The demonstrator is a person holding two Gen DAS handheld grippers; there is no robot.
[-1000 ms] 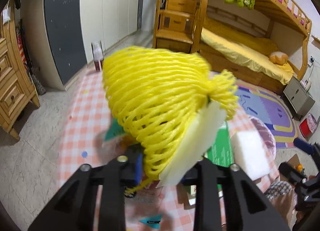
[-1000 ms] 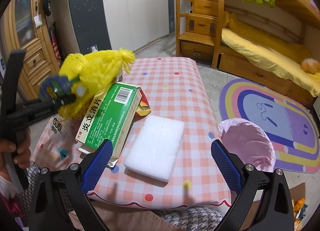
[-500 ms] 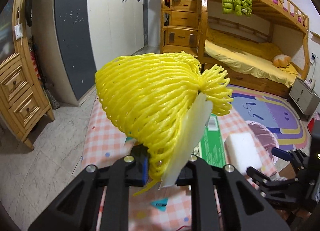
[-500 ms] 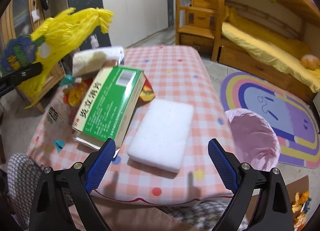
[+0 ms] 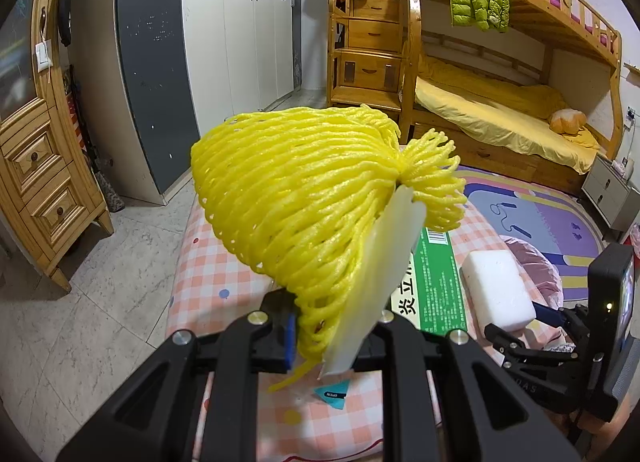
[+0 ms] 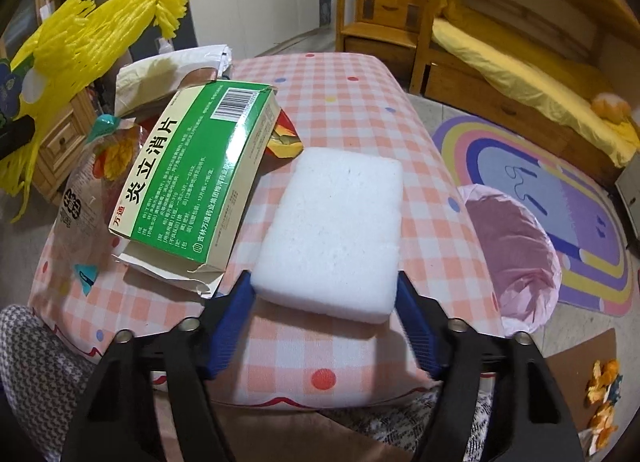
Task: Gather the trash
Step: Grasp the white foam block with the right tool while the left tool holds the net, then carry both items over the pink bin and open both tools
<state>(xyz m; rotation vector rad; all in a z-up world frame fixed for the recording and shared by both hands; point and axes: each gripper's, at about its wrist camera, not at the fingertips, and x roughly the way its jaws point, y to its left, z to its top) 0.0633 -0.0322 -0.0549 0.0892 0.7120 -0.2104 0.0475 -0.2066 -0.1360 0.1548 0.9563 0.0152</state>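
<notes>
Two grabs underway: the left gripper [image 5: 332,336] is clamped on the yellow foam net [image 5: 304,205] aloft, while the right gripper [image 6: 324,302], half-open, straddles the white foam block [image 6: 332,229] on the checked table [image 6: 352,101], seemingly touching, needing closure before both go to the pink-lined bin [image 6: 516,250].

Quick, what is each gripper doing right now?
Left gripper: closed on the yellow foam net, held off the table.
Right gripper: jaws at both sides of the white foam block; a firm grip cannot be told.

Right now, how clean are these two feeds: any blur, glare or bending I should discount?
Left wrist: sharp, but the yellow foam fruit net blocks the centre; fisheye bends the wooden bunk bed. Right wrist: sharp on the white foam block, corners vignetted black; no strong glare.
</notes>
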